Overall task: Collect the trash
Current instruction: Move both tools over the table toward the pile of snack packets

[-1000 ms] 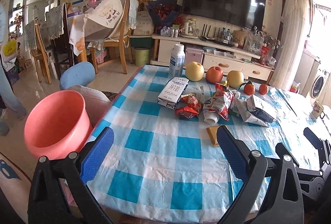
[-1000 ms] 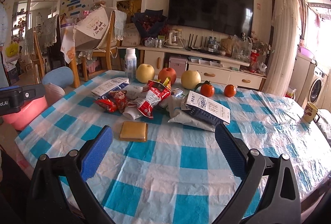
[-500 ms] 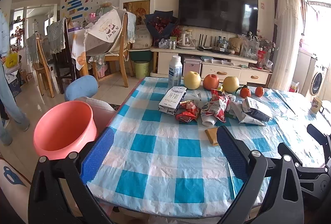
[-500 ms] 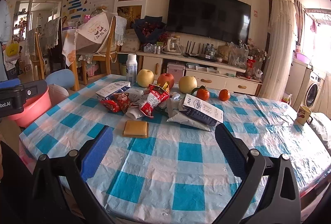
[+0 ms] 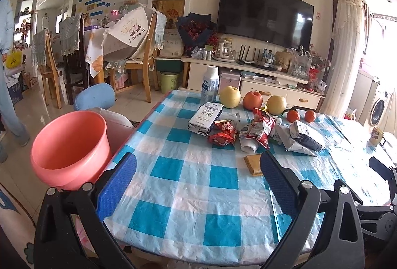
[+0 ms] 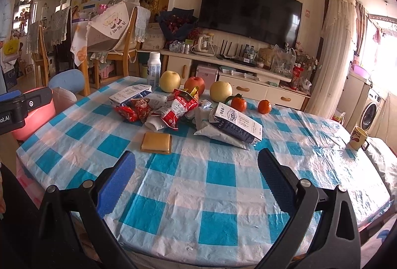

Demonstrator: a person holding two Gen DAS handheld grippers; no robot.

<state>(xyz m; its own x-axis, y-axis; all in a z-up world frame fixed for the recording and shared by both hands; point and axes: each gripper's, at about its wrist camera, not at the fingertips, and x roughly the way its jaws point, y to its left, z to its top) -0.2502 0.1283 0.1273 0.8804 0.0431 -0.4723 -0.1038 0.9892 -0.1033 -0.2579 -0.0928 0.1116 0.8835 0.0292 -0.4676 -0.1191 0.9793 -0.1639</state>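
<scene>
Left gripper [image 5: 198, 179]: hanging released over table's near edge.
Right gripper [image 6: 197, 177]: hanging released, empty.
Wrappers [image 6: 173, 107]: lying mid-table.
Bucket [image 5: 69, 150]: standing off table's left edge.

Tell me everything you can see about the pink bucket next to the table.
The pink bucket looks like smooth, salmon-pink plastic, round, with a rolled rim and walls tapering downward. It stands upright and open beside the table's left edge; what shows of its inside holds nothing. Its base is hidden behind the left claw. No claw touches it.

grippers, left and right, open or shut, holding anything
Left gripper: open, holding nothing.
Right gripper: open, holding nothing.
</scene>
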